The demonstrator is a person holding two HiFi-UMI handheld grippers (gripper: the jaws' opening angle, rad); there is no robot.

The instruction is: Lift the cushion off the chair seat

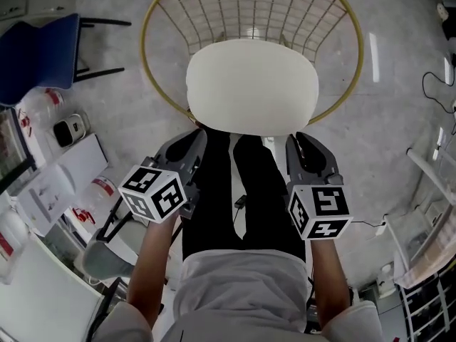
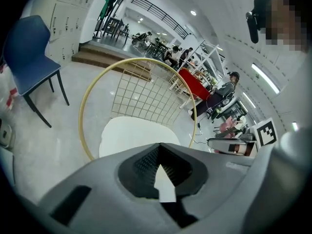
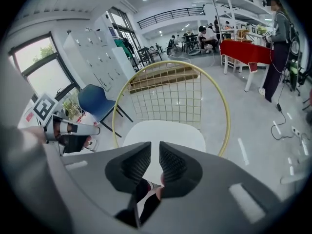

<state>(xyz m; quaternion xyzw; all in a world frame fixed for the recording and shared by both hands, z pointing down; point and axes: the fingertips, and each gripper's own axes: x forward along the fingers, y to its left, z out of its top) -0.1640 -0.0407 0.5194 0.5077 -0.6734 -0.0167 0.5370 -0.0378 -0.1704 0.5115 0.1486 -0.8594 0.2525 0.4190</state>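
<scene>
Nearest, left gripper (image 1: 199, 135) jaws pressed together and right gripper (image 1: 296, 140) jaws barely apart, both empty, I point down at the white cushion (image 1: 251, 84) on the wire chair (image 1: 242, 9) at upper centre, likely to take its near edge.

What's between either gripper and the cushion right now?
Nothing visible. The cushion lies bare on the chair, with the left gripper and right gripper by its near edge, apparently not touching. The wire back rises only behind it.
</scene>
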